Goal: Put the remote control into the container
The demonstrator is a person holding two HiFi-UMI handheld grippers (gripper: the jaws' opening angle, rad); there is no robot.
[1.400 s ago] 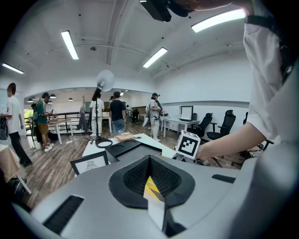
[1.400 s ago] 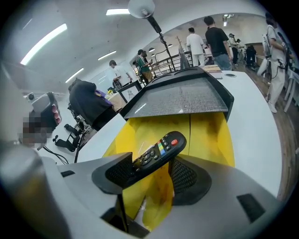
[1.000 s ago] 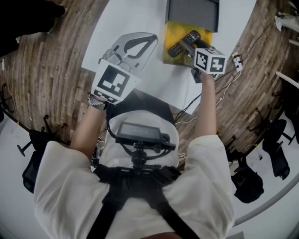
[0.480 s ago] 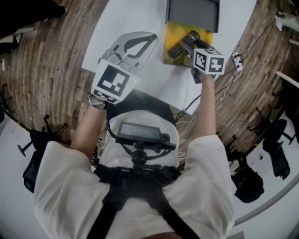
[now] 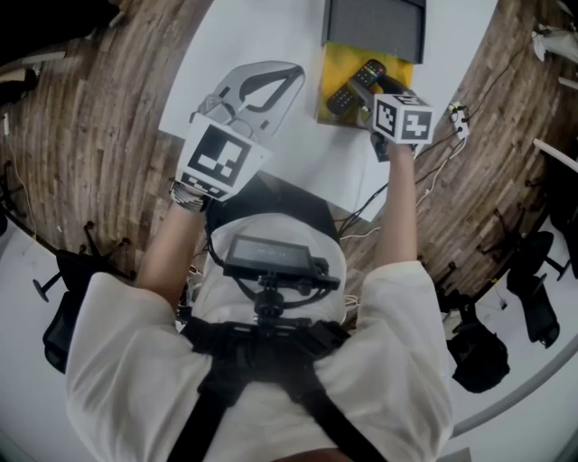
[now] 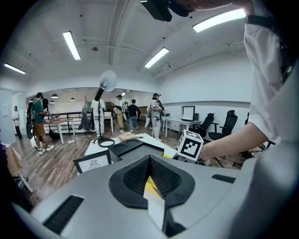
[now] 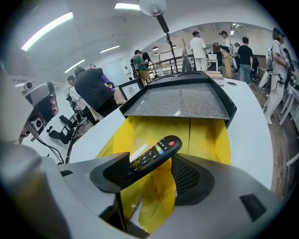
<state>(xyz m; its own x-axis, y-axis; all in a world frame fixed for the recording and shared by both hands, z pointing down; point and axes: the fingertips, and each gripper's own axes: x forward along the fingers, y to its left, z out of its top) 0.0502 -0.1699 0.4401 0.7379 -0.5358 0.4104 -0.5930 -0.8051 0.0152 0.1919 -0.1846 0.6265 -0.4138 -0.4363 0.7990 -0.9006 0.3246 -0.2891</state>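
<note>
A black remote control (image 5: pixel 368 70) (image 7: pixel 156 151) lies tilted over the yellow container (image 5: pixel 336 56) (image 7: pixel 140 126) on the white table. My right gripper (image 5: pixel 354 90) (image 7: pixel 152 175) is over the container's near end with the remote between its jaws. The jaws are opening: the remote leans on the left pad and a gap shows at the right pad. My left gripper (image 5: pixel 293 70) (image 6: pixel 150 161) hovers over the table left of the container, its tips together and nothing held.
A dark grey tray or lid (image 5: pixel 373 25) (image 7: pixel 182 100) stands at the container's far end. The white table (image 5: pixel 253 36) ends near my body. Cables (image 5: pixel 449 122) trail off its right edge onto the wooden floor. Several people stand in the room behind.
The right gripper has shifted a touch to the left over the container. The remote and the left gripper stay where they were.
</note>
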